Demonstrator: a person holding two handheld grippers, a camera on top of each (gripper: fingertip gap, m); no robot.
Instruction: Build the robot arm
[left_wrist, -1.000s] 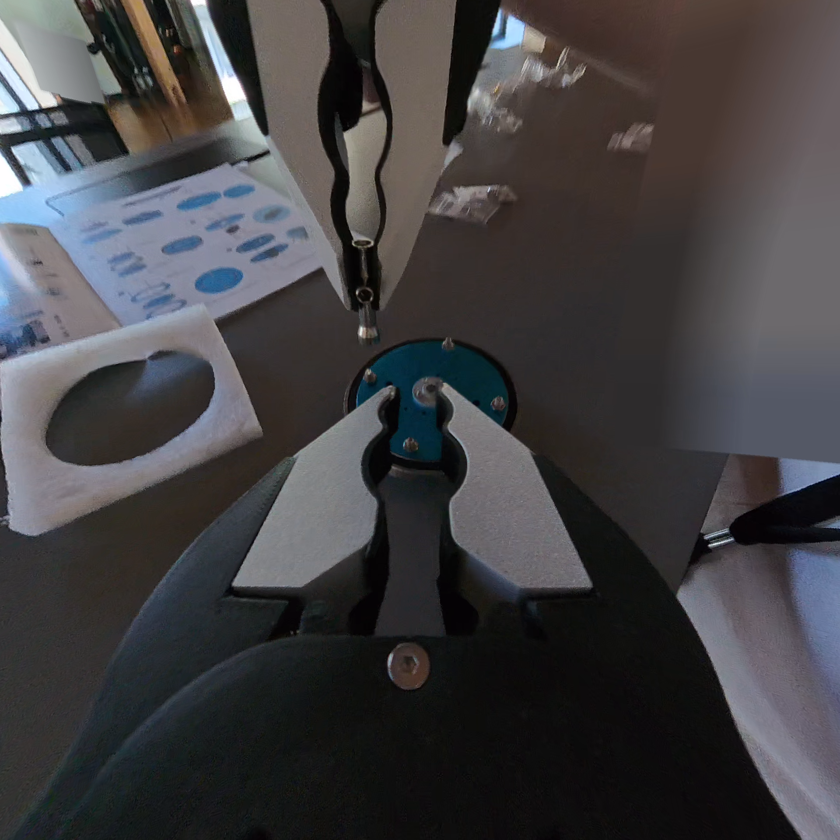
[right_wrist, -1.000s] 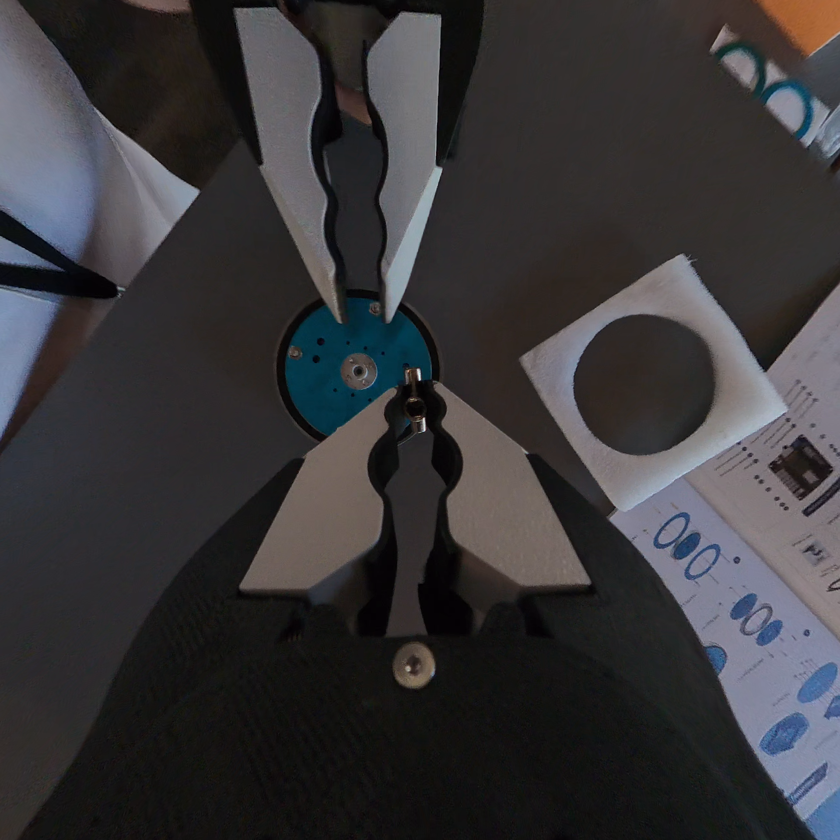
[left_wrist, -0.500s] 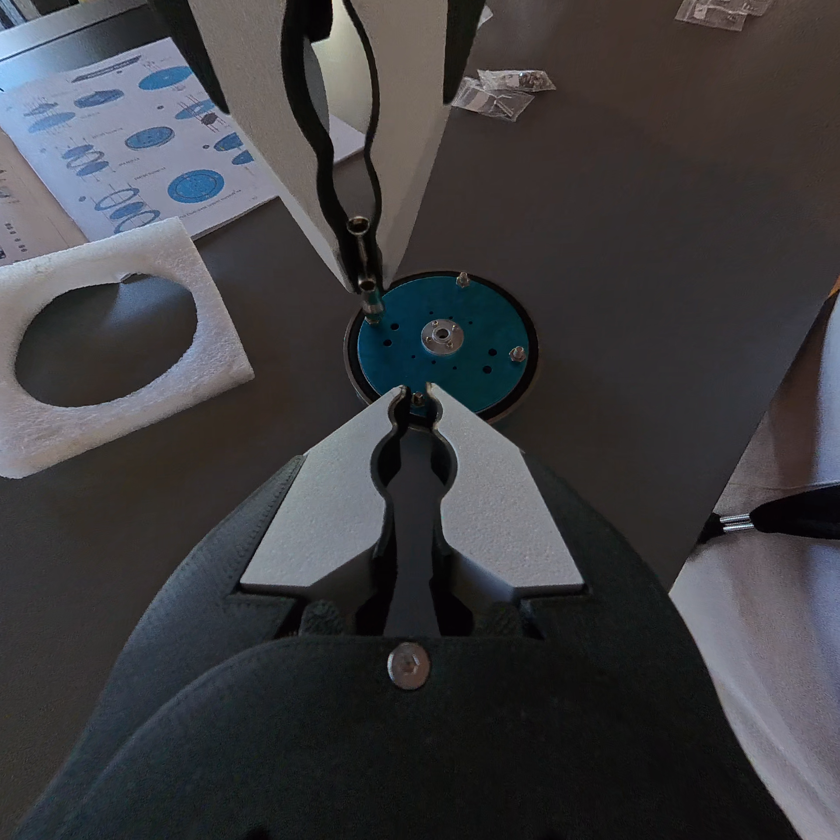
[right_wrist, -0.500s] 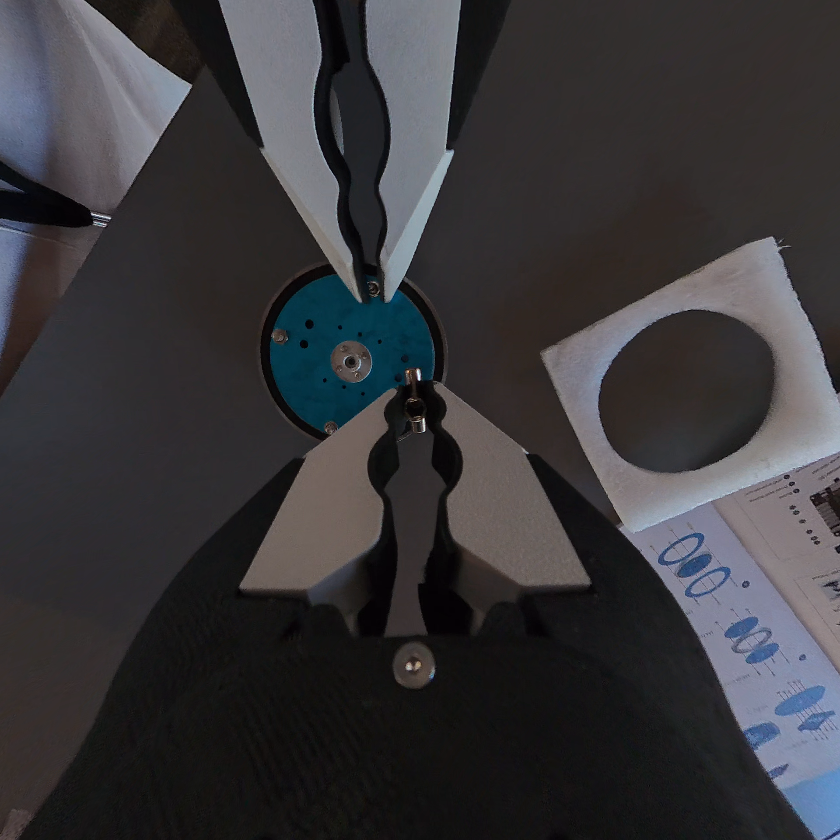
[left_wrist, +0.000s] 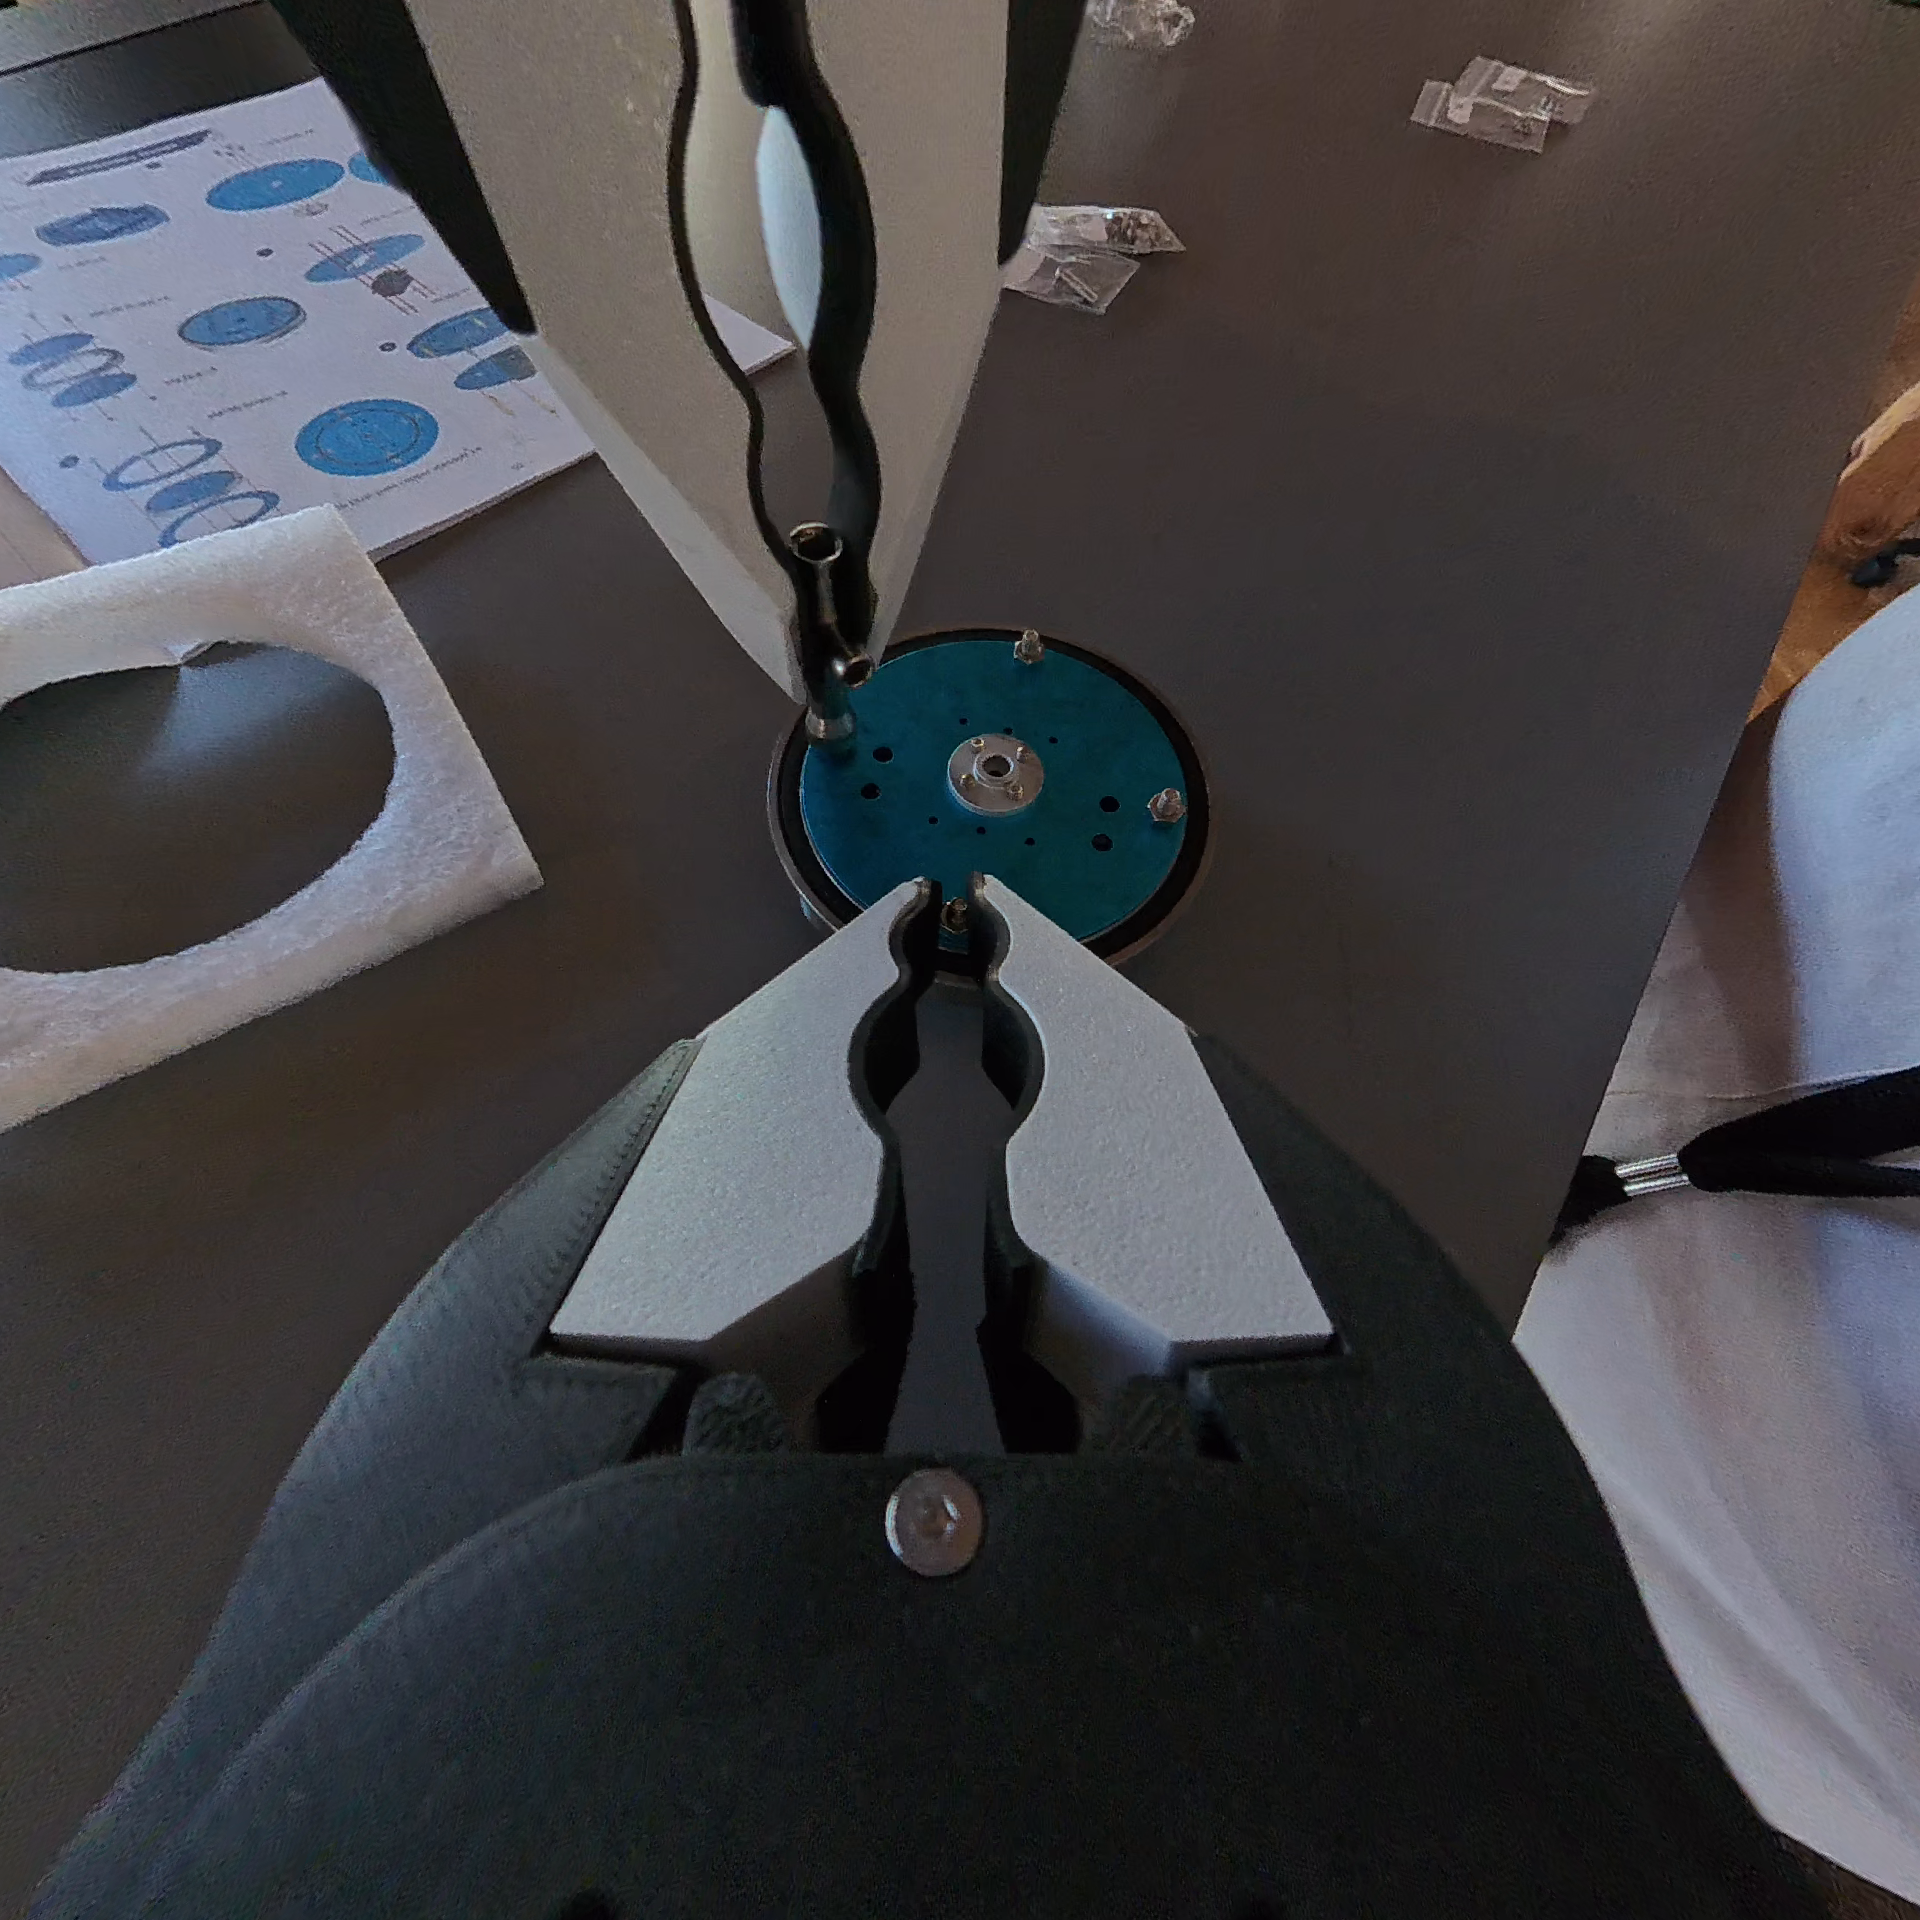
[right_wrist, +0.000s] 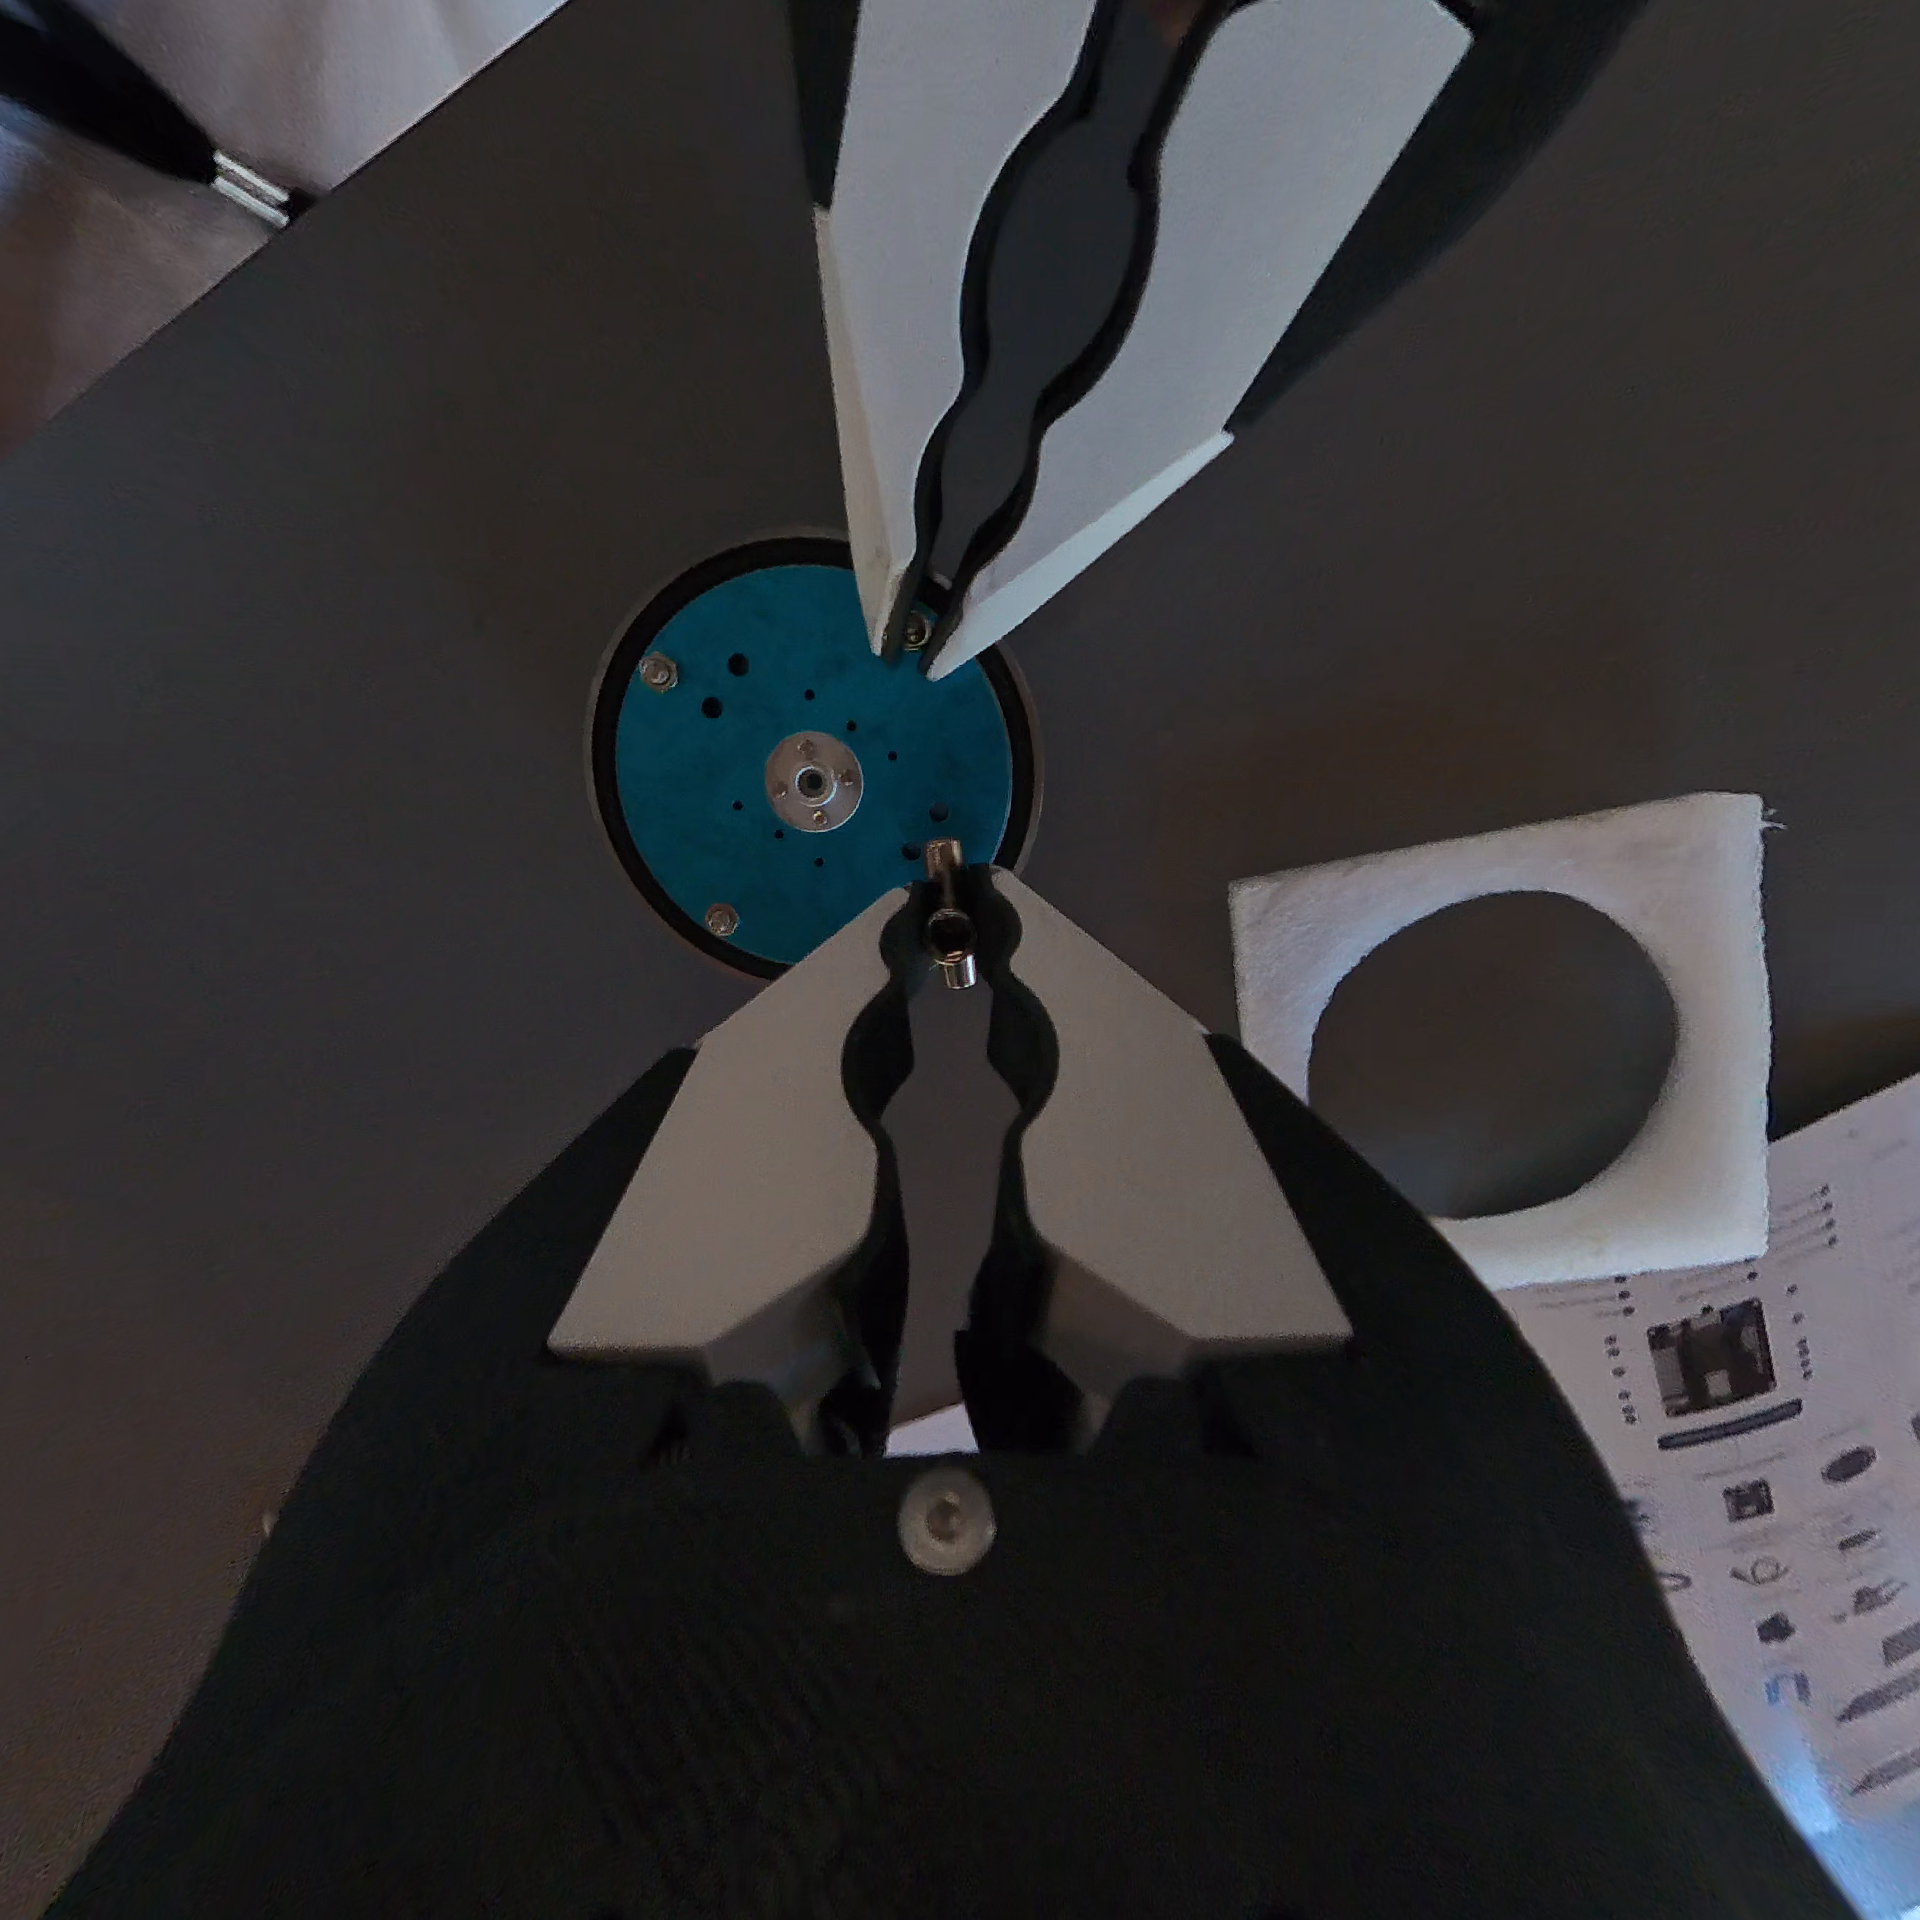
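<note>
Socket wrench pinched — tip on disc.

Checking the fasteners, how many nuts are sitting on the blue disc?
3 nuts: one between the left hand-held gripper's tips, two along the blue disc's rim. A fourth may be hidden under the right hand-held gripper's socket tool.

Bystanders on the dark grey tabletop

A white square foam sheet with a round cut-out lies beside printed instruction pages with blue diagrams; small clear plastic bags lie farther off.
</note>
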